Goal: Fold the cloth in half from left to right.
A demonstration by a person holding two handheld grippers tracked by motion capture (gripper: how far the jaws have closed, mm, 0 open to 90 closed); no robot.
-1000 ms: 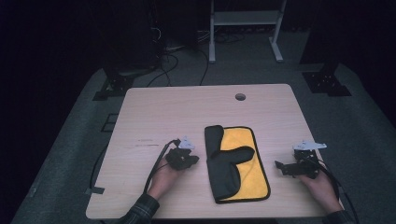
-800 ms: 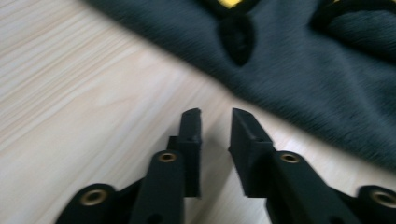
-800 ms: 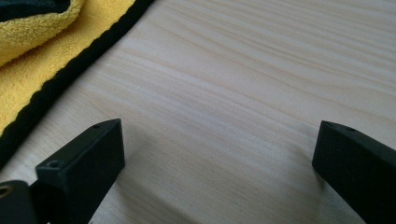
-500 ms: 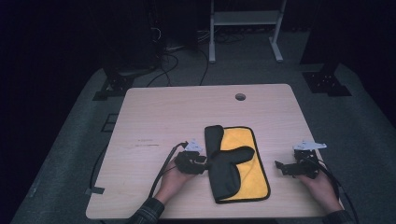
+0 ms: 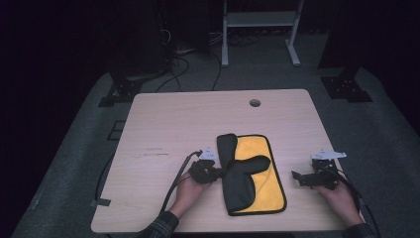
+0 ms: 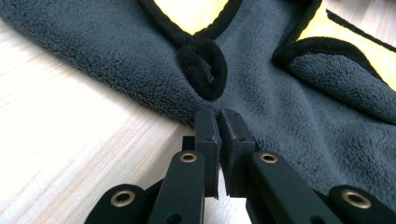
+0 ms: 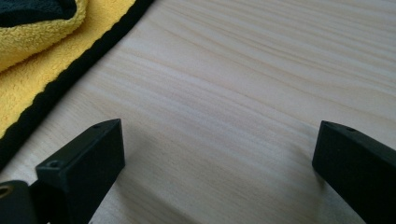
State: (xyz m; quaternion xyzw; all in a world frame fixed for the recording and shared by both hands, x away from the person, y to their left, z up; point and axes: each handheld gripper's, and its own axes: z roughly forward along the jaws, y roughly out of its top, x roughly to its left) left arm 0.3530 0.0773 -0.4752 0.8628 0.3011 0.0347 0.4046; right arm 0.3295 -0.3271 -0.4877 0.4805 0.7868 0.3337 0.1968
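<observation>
A yellow cloth [image 5: 253,149] with a black hem lies on the wooden table [image 5: 173,124], its dark grey side [image 6: 299,107] folded over in flaps across the left half. My left gripper [image 5: 218,173] lies low at the cloth's left edge. Its jaws have just been closing and now stand together, the tips [image 6: 217,114] pinching the grey fleece edge just below a bunched black hem loop [image 6: 205,67]. To the right of the cloth my right gripper [image 5: 297,177] rests on the table. It stands open [image 7: 215,140] over bare wood, apart from the cloth's hem [image 7: 56,88].
A round cable hole [image 5: 254,102] sits near the table's far edge. Cables trail from both grippers toward the near edge. Beyond the table are a dark floor, a white frame [image 5: 260,20] and black stands [image 5: 346,84].
My left hand has slid right until its gripper reached the cloth's left edge. The right hand has kept still.
</observation>
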